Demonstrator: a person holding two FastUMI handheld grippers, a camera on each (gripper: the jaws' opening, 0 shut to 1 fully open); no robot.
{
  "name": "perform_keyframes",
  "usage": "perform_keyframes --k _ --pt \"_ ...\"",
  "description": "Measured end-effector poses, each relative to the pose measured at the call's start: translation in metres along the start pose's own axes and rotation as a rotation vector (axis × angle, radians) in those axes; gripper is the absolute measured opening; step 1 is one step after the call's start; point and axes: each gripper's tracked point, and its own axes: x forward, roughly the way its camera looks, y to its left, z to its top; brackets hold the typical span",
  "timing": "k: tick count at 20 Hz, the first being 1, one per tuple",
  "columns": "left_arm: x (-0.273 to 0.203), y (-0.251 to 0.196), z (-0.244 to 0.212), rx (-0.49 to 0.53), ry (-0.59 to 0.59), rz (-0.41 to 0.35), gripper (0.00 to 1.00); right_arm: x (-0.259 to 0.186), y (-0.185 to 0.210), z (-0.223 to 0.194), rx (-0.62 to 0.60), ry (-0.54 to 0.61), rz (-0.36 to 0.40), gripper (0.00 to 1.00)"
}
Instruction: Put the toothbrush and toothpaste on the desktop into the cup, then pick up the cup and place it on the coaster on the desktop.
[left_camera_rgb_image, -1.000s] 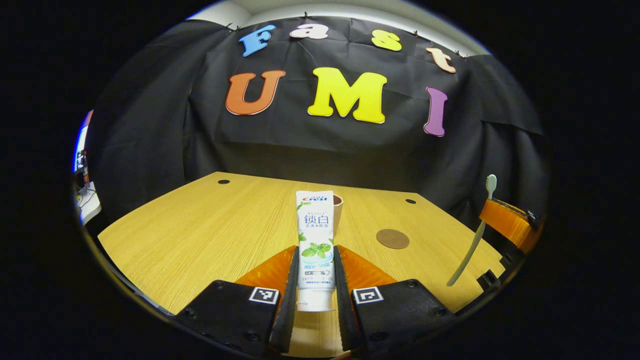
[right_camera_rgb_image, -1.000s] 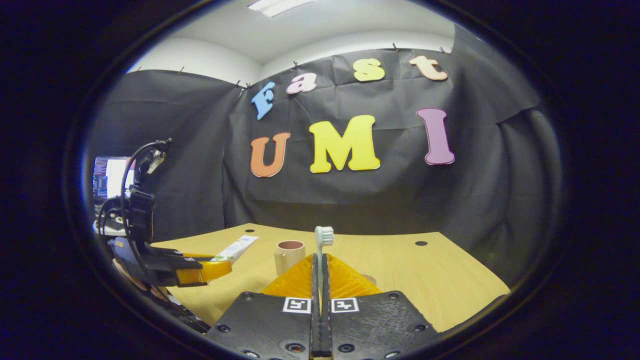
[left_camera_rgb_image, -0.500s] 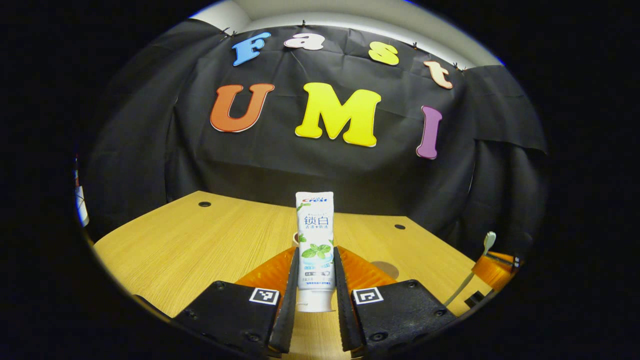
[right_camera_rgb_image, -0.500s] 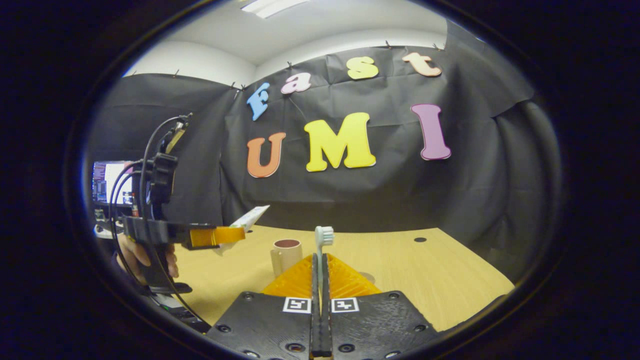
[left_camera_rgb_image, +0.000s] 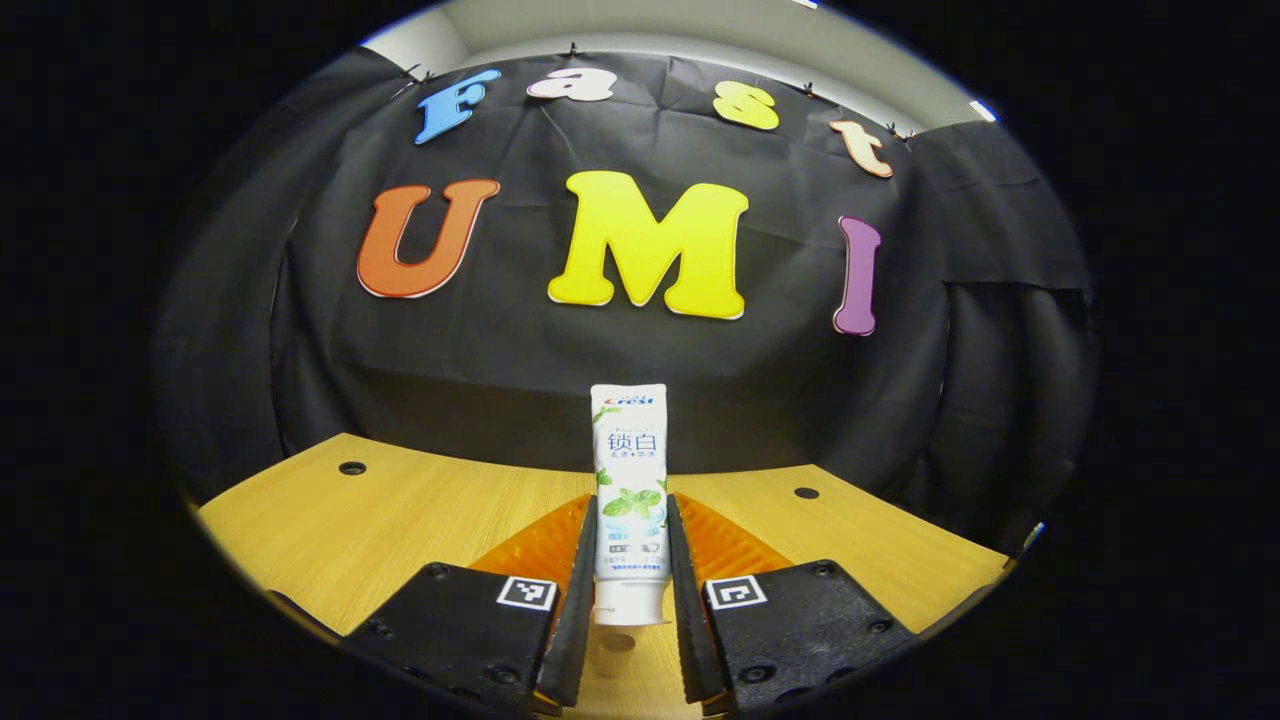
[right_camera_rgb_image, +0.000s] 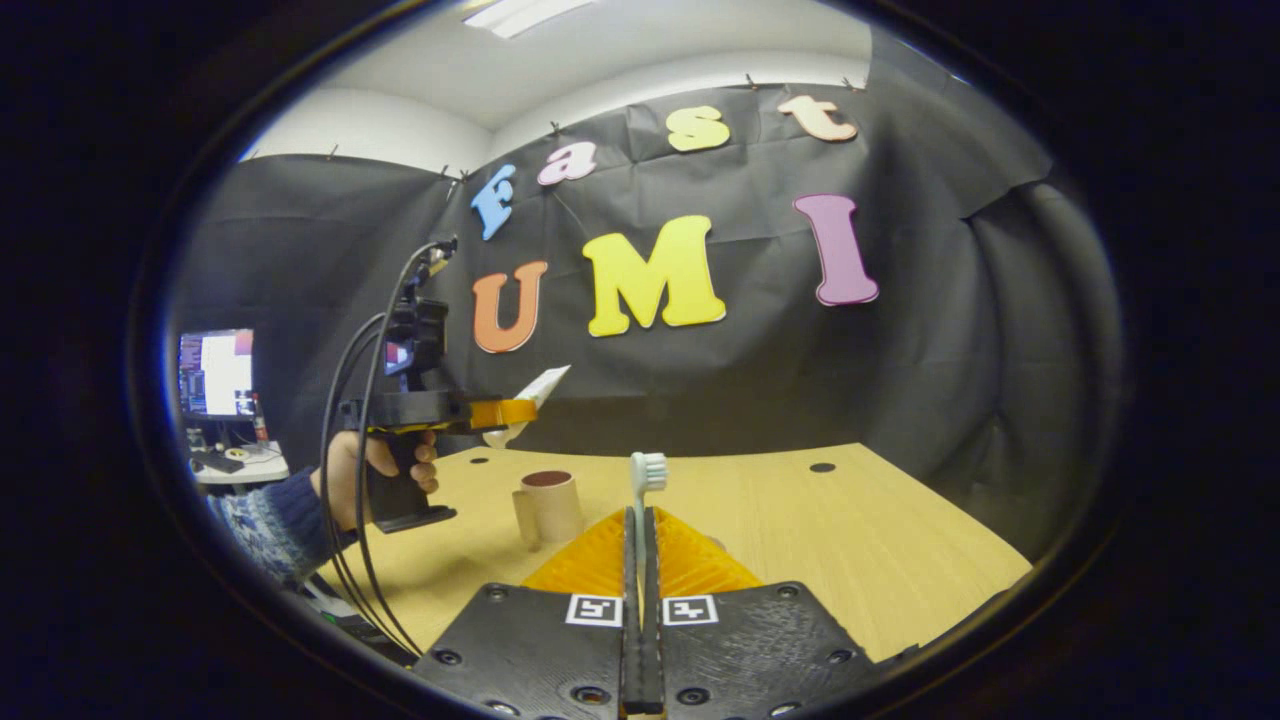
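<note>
Higher now than before, the left gripper (right_camera_rgb_image: 520, 412) clamps the white toothpaste tube (left_camera_rgb_image: 629, 500) above the pinkish cylindrical cup (right_camera_rgb_image: 549, 504). Right gripper (right_camera_rgb_image: 640, 540) pinches the pale-green plastic toothbrush (right_camera_rgb_image: 646, 478). Nothing is in the cup yet; the coaster step remains.

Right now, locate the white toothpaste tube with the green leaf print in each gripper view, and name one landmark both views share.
Left gripper view: the white toothpaste tube stands upright at bottom centre, clamped between the left gripper fingers.
Right gripper view: the same tube is left of centre, tilted up from that gripper, above the cup.
Shared landmark: the wooden desktop.
</note>
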Motion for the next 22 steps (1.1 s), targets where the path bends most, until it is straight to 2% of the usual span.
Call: perform_keyframes --k 6,15,22 --pt "0.023 0.005 -0.014 -0.032 0.018 -0.015 0.4 0.003 -0.012 -0.009 0.022 0.015 -0.01 0.0" --pt "0.025 0.007 -0.018 0.0 0.015 -0.008 0.46 0.002 -0.014 -0.017 0.028 0.031 -0.011 0.0" --pt "0.024 0.009 -0.015 0.008 0.009 -0.003 0.4 0.002 -0.011 -0.022 0.027 0.039 -0.008 0.0"
